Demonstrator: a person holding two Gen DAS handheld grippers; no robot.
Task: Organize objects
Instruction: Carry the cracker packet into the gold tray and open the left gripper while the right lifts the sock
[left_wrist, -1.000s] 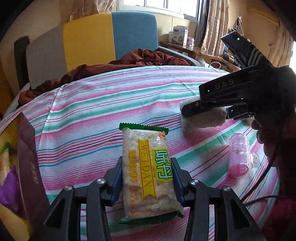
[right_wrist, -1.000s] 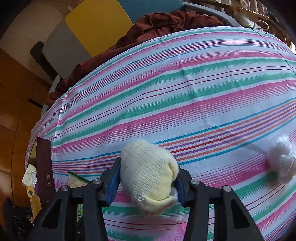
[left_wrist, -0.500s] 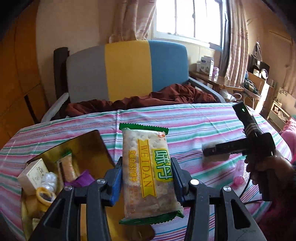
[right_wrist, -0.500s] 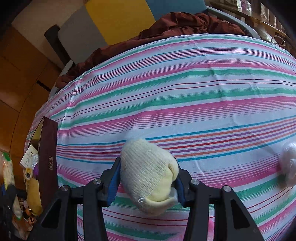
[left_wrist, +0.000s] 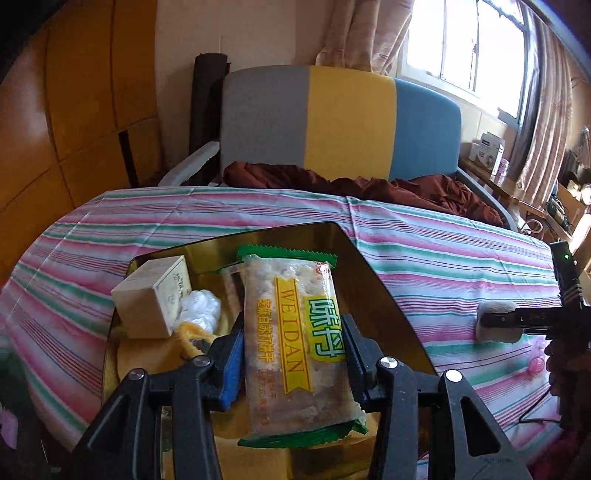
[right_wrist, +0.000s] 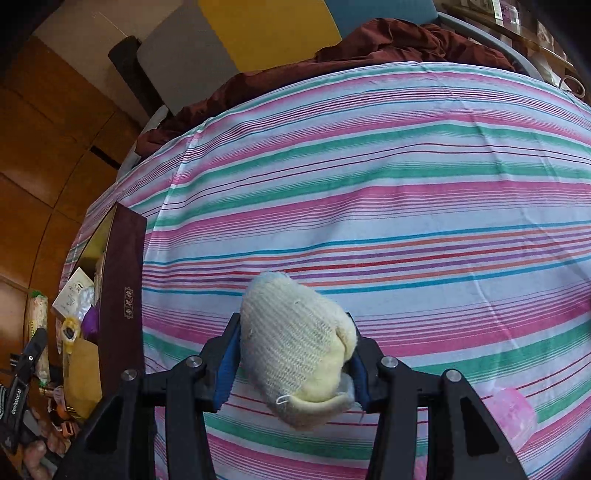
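Tricolour chair (left_wrist: 343, 122) behind striped tablecloth (right_wrist: 369, 206).

— Where is there room to pass?

— The striped tablecloth (right_wrist: 388, 177) lies broad and bare ahead of the right gripper (right_wrist: 295, 354); only a pink roller (right_wrist: 511, 410) sits low at the right.

— And the box (left_wrist: 373, 280)?

— Crowded on its left: a small carton (left_wrist: 147, 302), a white bundle (left_wrist: 199, 306), yellow pieces. Its right half looks open, though the held cracker packet (left_wrist: 295, 339) hides much of it.
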